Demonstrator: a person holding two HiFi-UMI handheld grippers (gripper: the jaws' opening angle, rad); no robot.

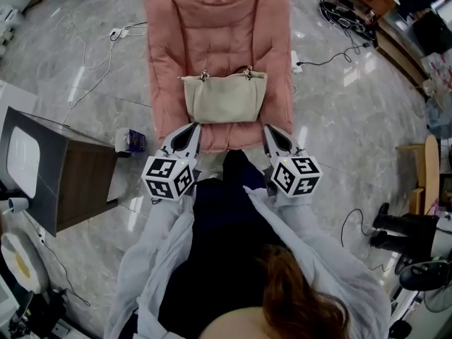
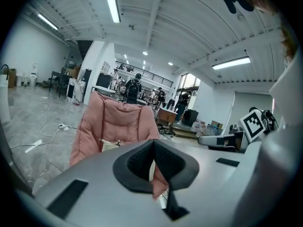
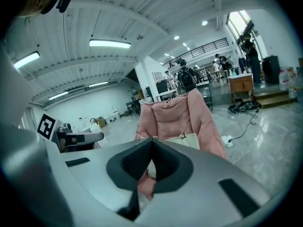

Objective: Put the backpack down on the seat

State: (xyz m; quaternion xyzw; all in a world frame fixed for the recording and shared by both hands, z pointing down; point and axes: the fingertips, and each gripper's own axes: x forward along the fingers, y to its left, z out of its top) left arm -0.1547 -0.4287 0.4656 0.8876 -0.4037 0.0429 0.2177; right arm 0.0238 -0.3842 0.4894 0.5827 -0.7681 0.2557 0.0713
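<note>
With the backpack [image 1: 224, 99] upright on the pink seat [image 1: 166, 41], and the left hand-held gripper [image 1: 188, 134] at its 7 o'clock and the right hand-held gripper [image 1: 275, 136] at its 5 o'clock both closed on nothing, the step is best finished by backing away without brushing it.

We see a pink seat [image 1: 219, 34] with a puffy pattern of stitched squares. The bag [image 1: 224, 99] on it is cream. Our left gripper [image 1: 193, 128] and right gripper [image 1: 272, 131] are grey with black pads. The left cube [image 1: 169, 177] and right cube [image 1: 296, 175] are white with black square marks. Our sleeve [image 1: 159, 239] is pale blue. The floor [image 1: 92, 83] is grey with white streaks. The box [image 1: 78, 182] is brown.
</note>
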